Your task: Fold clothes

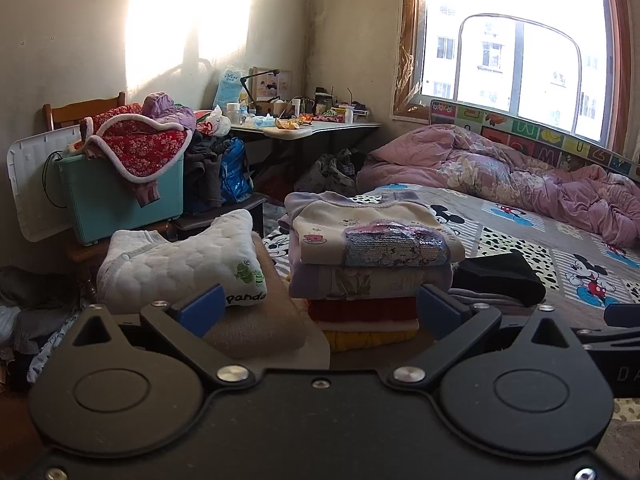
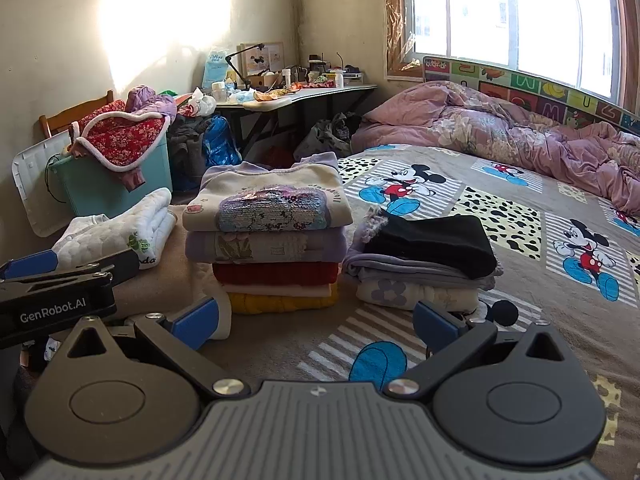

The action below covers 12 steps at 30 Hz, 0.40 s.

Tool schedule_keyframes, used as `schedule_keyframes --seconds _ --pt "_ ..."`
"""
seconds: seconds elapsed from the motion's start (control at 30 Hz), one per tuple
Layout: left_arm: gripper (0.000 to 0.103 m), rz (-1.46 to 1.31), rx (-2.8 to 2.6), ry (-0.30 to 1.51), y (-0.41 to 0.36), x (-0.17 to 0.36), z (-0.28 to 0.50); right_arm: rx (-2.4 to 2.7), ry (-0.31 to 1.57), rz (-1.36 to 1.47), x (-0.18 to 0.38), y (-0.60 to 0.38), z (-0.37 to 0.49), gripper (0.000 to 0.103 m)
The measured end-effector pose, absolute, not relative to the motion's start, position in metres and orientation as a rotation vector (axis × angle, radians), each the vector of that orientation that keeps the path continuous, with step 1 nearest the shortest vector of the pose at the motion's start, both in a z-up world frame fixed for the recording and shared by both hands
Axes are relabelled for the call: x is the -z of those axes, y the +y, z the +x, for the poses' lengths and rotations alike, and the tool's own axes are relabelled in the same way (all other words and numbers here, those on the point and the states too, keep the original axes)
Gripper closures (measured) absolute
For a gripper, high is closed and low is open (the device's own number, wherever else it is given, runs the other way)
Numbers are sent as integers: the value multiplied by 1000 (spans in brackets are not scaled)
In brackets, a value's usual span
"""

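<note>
A tall stack of folded clothes (image 2: 268, 244) stands on the bed, topped by a cream sweatshirt with a sequin patch (image 1: 394, 246). A shorter stack topped by a black garment (image 2: 432, 242) lies to its right. A folded white quilted "panda" garment (image 1: 180, 264) rests on a beige folded piece (image 1: 260, 320) to the left. My left gripper (image 1: 320, 308) is open and empty, just in front of the stacks. My right gripper (image 2: 316, 320) is open and empty, low over the bedsheet before the tall stack. The left gripper also shows in the right wrist view (image 2: 52, 276).
The Mickey Mouse bedsheet (image 2: 520, 240) spreads to the right, with a crumpled pink duvet (image 2: 500, 136) at the back. A teal bin (image 1: 120, 196) with a red quilted jacket sits on a chair at left. A cluttered table (image 1: 308, 128) stands in the far corner.
</note>
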<state>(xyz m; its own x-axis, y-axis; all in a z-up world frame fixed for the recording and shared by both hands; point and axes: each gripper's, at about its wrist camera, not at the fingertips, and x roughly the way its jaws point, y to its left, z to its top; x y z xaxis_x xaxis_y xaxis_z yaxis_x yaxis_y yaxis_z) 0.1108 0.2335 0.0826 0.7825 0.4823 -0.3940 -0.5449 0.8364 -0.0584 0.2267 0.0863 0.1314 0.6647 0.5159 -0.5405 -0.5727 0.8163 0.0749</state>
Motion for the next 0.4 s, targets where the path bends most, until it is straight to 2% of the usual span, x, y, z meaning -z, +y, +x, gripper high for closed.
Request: schedule_keyframes --seconds 0.4 --pt "0 -191 -532 363 236 -84 100 -612 576 -106 -135 87 216 0"
